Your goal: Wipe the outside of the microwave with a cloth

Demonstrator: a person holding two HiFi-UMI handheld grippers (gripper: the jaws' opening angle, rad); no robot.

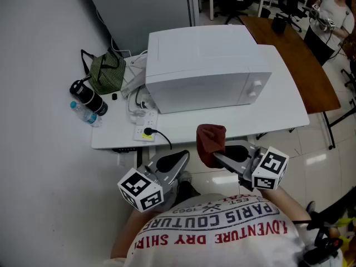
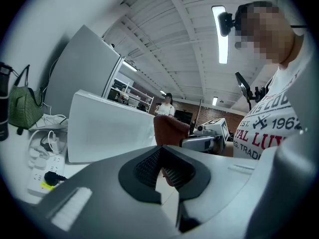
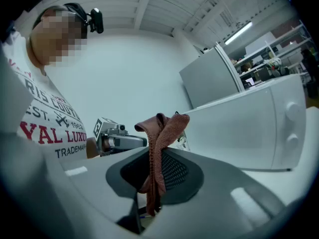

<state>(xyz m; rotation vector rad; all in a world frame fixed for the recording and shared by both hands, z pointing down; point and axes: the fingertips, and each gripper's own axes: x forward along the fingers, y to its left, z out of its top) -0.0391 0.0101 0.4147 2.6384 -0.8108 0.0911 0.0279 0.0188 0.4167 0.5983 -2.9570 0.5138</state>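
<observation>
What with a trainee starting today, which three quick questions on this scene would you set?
1. True or false: the cloth touches the microwave.
2. Which is shut on the cloth? A the left gripper, B the right gripper, C both.
3. Name the colour of the bag beside the microwave.
Key: 1 false, the cloth is held apart from the microwave; 2 B; 3 green.

White T-shirt point(image 1: 222, 230), red and navy block lettering. Small black camera point(image 2: 227, 23) strapped at the head. Left gripper point(image 1: 177, 159), right gripper point(image 1: 219, 158): grey shells, dark ribbed pads point(image 2: 147, 167), each with a black-and-white marker cube point(image 1: 140, 189).
</observation>
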